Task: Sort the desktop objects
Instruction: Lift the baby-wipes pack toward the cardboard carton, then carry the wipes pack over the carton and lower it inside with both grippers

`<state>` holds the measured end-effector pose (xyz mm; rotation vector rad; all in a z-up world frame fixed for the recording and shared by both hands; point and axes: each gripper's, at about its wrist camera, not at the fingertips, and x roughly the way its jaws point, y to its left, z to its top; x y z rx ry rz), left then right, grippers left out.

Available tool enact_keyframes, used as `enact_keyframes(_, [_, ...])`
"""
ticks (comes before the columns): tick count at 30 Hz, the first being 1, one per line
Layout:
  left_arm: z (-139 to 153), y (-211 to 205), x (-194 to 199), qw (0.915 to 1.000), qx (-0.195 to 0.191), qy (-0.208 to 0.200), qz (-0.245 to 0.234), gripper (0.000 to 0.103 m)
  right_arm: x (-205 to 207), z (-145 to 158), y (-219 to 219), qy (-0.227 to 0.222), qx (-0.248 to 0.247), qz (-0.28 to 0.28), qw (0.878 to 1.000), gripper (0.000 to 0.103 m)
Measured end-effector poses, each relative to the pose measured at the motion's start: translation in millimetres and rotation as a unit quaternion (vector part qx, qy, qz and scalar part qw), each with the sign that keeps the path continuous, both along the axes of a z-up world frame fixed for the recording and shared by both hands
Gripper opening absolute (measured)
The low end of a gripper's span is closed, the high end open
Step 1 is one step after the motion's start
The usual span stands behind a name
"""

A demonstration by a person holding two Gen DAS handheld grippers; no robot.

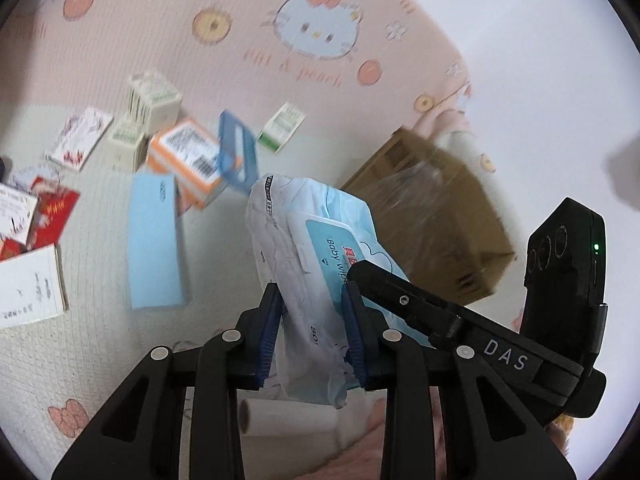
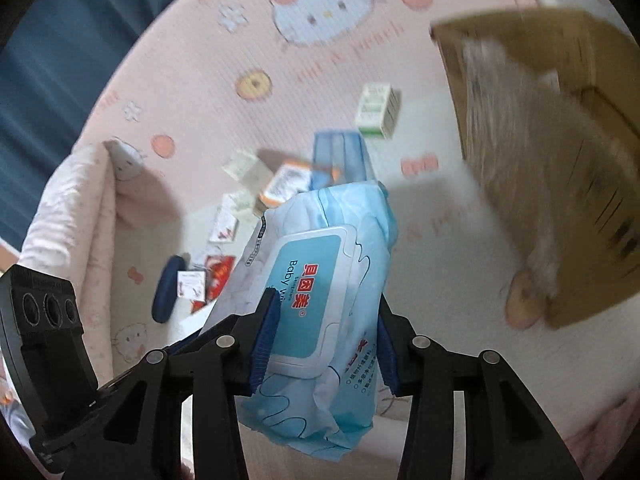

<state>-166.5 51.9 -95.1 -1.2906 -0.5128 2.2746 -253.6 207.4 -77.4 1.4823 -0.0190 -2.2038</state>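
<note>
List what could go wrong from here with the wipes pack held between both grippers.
1. The baby wipes pack is soft. The left gripper and the right gripper both pinch it near one end, so it may sag or slip out.
2. The left gripper is clamped right beside the right gripper's fingers, so the two could knock together.
3. The cardboard box is close; the pack's free end may catch its edge.

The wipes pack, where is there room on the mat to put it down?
Bare mat lies between the wipes pack and the cardboard box. It is crowded by the small boxes and the red packets.
</note>
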Motion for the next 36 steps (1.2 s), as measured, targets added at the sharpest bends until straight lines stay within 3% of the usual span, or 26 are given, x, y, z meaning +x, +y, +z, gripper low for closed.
enact_keyframes(11, [57.1, 65.8, -11.9, 0.998, 0.018, 0.057, -0.021, 0.034, -28.3, 71.6, 32.4, 0.054, -0.022, -0.007, 0.998, 0.042])
enact_keyframes(21, [81.2, 155.2, -27.2, 0.9934, 0.034, 0.084, -0.07, 0.034, -71.3, 128.7, 93.6, 0.096, 0.011, -0.018, 0.995, 0.042])
enact_keyframes(26, [72.5, 193.9, -43.7, 0.9942, 0.03, 0.065, -0.08, 0.034, -100.8, 129.8, 117.3, 0.083, 0.032, -0.016, 0.996, 0.042])
enact_keyframes(36, [51.4, 244.0, -72.2, 0.9973, -0.029, 0.035, -0.058, 0.034, -169.4, 100.3, 149.6, 0.011, 0.029, 0.025, 0.999, 0.042])
